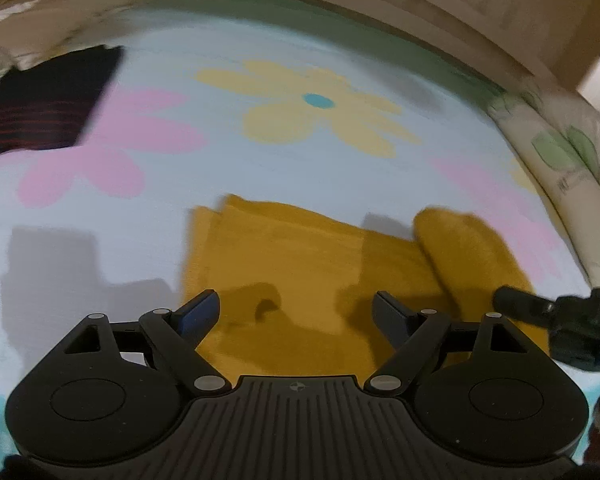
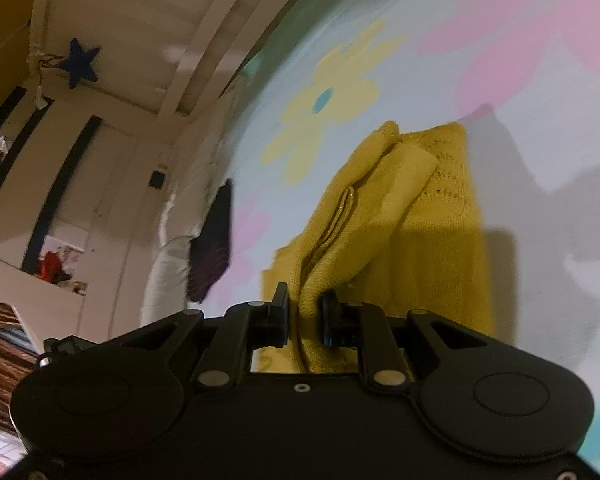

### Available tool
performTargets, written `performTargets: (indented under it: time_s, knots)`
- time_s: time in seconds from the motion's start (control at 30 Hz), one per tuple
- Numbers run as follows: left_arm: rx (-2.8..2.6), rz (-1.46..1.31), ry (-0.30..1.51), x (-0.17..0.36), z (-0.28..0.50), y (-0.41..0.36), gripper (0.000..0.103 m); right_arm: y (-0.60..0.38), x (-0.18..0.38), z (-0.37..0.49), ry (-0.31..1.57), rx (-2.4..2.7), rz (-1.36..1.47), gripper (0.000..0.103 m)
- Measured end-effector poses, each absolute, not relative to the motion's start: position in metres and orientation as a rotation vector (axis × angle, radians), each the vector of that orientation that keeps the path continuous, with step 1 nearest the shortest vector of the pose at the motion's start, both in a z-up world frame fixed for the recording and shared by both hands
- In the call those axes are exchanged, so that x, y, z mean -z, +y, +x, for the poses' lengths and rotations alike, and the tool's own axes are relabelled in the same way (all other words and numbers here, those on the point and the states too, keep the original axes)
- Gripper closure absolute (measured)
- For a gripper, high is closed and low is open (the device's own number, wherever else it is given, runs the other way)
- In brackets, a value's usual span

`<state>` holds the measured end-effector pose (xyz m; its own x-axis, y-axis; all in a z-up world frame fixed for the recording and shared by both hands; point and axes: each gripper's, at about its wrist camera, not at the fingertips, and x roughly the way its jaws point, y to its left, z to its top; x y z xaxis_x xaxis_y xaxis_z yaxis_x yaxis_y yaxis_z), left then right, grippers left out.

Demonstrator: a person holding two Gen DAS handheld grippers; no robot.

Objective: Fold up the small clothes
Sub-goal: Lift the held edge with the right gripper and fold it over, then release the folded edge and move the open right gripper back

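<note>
While the right gripper (image 2: 305, 317) is pinching a fold of the yellow sweater (image 1: 300, 264) lying on the flowered bedspread (image 1: 260, 168), the left gripper (image 1: 296, 312) is hovering above it, jaws apart.

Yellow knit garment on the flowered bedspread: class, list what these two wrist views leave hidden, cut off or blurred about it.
- Near edge of the yellow garment: left wrist view, hidden by the open left gripper.
- Garment type, whether sleeves or a neckline: neither view settles it; folds hide it.
- How much cloth is pinched: right wrist view, right gripper body covers the lower part.
- Dark striped cloth: motion-blurred, cut by the frame edge.
</note>
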<state>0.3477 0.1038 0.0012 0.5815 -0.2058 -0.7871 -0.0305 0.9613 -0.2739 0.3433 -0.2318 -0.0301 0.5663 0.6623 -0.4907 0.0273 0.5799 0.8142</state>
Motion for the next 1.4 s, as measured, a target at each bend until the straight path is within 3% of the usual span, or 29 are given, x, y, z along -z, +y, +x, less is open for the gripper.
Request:
performTargets:
  time_s: [0.47, 0.57, 0.6, 0.63, 0.93, 1.17, 1.4]
  knots:
    - [0.003, -0.359, 0.949, 0.002, 0.339, 0.17, 0.02, -0.157, 0.037, 0.355, 0.907, -0.503, 0.887, 0.077]
    - [0.0, -0.376, 0.955, 0.004, 0.338, 0.176, 0.02, -0.137, 0.045, 0.359, 0.938, -0.498, 0.82, 0.062]
    - [-0.002, -0.382, 0.953, 0.004, 0.338, 0.178, 0.02, -0.133, 0.047, 0.36, 0.952, -0.535, 0.816, 0.047]
    - [-0.003, -0.385, 0.951, 0.004, 0.338, 0.18, 0.02, -0.129, 0.047, 0.36, 0.957, -0.575, 0.818, 0.04]
    - [0.044, -0.362, 0.934, -0.002, 0.338, 0.167, 0.02, -0.166, 0.011, 0.345, 0.851, -0.575, 0.749, 0.039]
    - [0.157, -0.318, 0.959, 0.003, 0.346, 0.133, 0.02, -0.185, 0.011, 0.326, 0.932, -0.504, 0.51, 0.039]
    - [0.184, -0.322, 1.015, 0.021, 0.354, 0.122, 0.02, -0.13, 0.028, 0.294, 1.018, -0.681, 0.272, 0.039]
